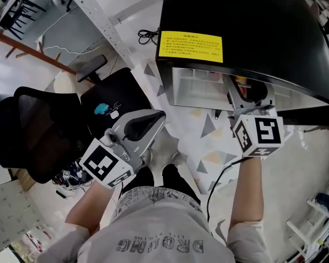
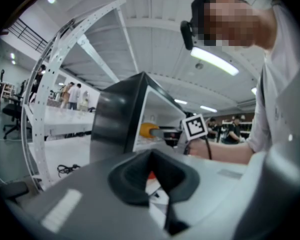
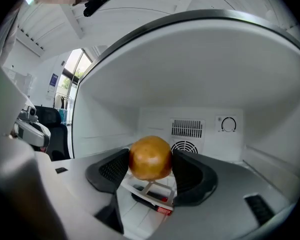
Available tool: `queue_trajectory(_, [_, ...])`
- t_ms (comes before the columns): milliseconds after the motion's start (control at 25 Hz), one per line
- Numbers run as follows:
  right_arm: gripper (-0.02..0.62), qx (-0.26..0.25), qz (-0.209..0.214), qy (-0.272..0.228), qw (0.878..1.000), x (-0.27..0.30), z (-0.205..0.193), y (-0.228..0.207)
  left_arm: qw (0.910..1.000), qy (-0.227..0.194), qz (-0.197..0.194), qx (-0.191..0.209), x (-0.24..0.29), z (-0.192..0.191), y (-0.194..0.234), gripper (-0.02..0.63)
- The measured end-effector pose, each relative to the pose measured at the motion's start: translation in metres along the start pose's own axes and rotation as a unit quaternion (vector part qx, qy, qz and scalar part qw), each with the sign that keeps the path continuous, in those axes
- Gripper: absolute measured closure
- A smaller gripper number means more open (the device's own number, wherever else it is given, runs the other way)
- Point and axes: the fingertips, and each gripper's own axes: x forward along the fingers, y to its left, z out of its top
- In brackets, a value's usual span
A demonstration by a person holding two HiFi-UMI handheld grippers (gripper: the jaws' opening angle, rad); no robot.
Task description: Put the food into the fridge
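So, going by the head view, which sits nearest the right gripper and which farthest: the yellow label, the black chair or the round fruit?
1. Round fruit, held in its jaws.
2. Yellow label, on the fridge top.
3. Black chair, far left.

Shirt — "DRONG"; fridge label illegible

We see a black mesh office chair at our left, a coiled black cable on the pale floor, and a white perforated rack post slanting beside that cable.
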Motion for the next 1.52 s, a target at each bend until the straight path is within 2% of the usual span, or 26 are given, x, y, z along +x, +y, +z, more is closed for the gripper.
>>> queue_trajectory(960, [0.322, -0.045, -0.016, 0.031, 0.998, 0.009, -0.010, -0.001, 1.0000, 0.002, -0.002, -0.002, 0.002, 0.000, 0.000, 0.600])
queue_trajectory(1520, [0.322, -0.027, -0.023, 0.018, 0.999, -0.006, -0.003, -0.002, 0.9999, -0.004, -0.012, 0.007, -0.007, 0.006, -0.007, 0.600])
